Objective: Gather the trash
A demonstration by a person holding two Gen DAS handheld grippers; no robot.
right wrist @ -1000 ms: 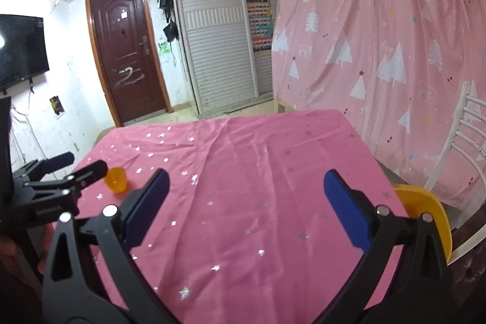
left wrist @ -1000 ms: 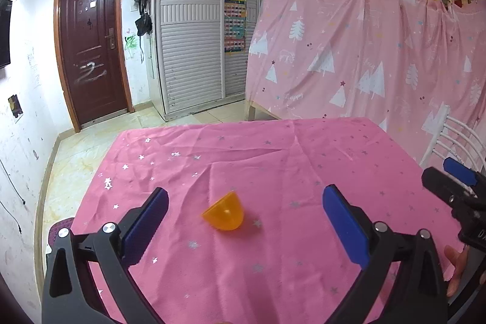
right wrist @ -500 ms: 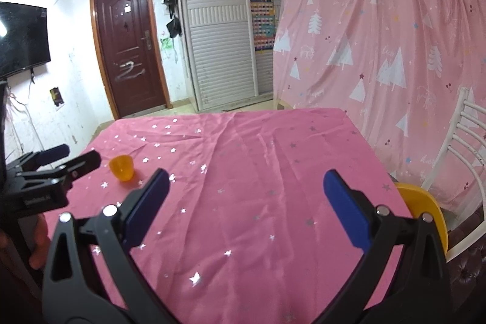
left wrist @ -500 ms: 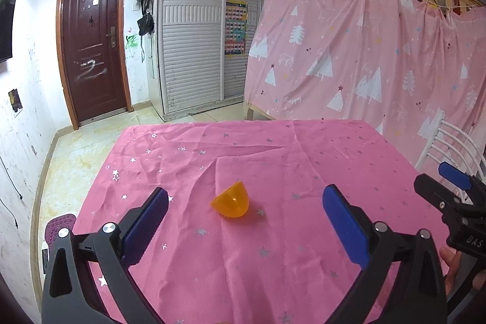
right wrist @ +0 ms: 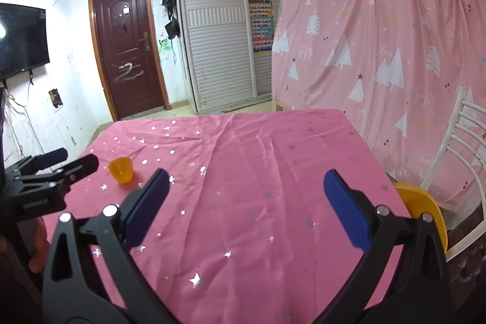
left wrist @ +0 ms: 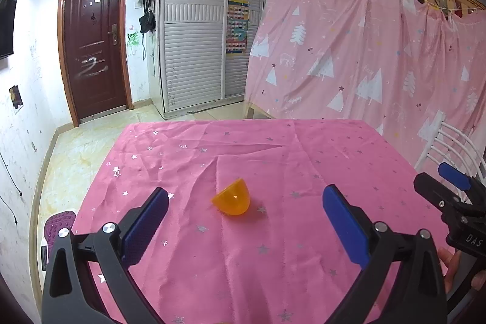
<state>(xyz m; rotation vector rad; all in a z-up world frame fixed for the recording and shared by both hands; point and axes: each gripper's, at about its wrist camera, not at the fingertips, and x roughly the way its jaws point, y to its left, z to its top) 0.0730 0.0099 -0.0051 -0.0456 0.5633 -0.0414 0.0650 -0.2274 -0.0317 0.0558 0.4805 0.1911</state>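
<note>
the small orange cup [left wrist: 231,201] is lying tipped on its side on the pink star-printed tablecloth [left wrist: 273,248], its rounded bottom pointing back toward the person and its rim angling up and away toward the far edge of the cloth, so its long axis is running roughly fore and aft. the left gripper [left wrist: 244,220] is hanging right behind the cup with its blue pads [left wrist: 344,225] spread wide and gripping nothing, and the cup is sitting just ahead of the gap between them, a touch left of the middle; to my eye a straight push forward and down would be bringing the pads to either side of it, squeezing across the cup and not along it. the right gripper [right wrist: 243,211] is also standing released and empty, well off to the cup's right, so the left one is clearly the nearer. seen from the right gripper's own camera, the cup is lying just beyond the left gripper's tips. i am not making out whether anything is inside the cup. further out from the cup, a yellow rounded thing [right wrist: 422,205] is peeking past the table's right edge beside a white chair [right wrist: 464,141], partly cut off behind the gripper, and i cannot tell whether it is a bin.
</note>
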